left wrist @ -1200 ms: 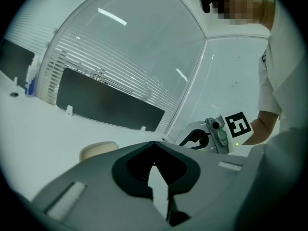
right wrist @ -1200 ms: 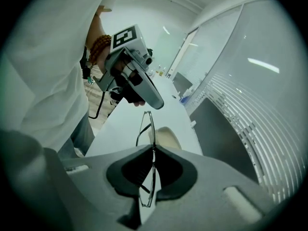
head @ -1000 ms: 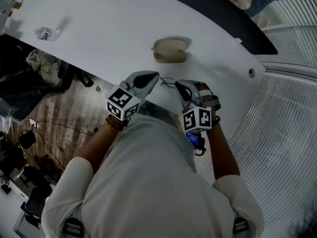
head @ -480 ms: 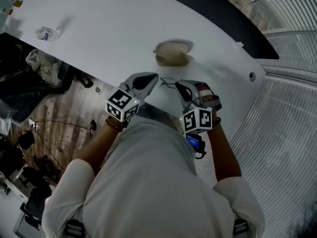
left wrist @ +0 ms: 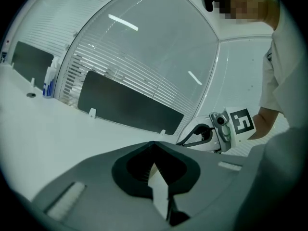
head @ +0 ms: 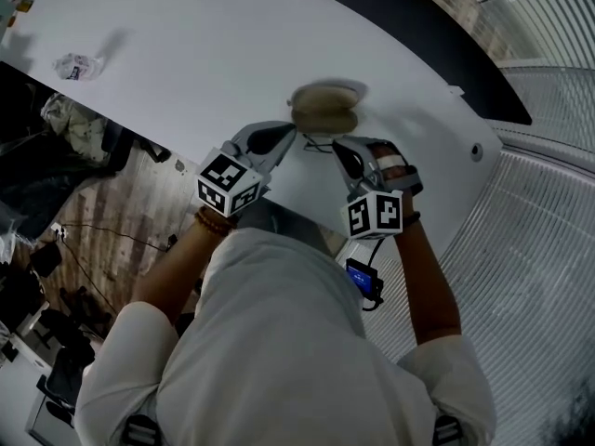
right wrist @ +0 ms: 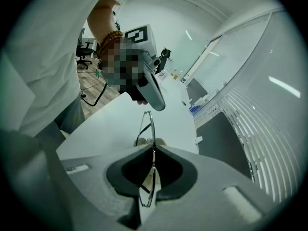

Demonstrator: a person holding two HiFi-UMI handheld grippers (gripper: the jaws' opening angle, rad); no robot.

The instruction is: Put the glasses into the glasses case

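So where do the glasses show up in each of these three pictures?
Head view: the glasses are just below the glasses case, at the tip of the right gripper.
Left gripper view: too thin to make out; only the right gripper shows, at the right.
Right gripper view: the glasses are dead centre, edge-on, pinched between the jaws.
Shared landmark: the white table.

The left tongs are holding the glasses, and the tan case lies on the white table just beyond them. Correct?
No: the right tongs hold the glasses, their thin frame pinched between the jaws in the right gripper view. The left tongs are shut on nothing. The tan glasses case does lie on the white table just beyond them.
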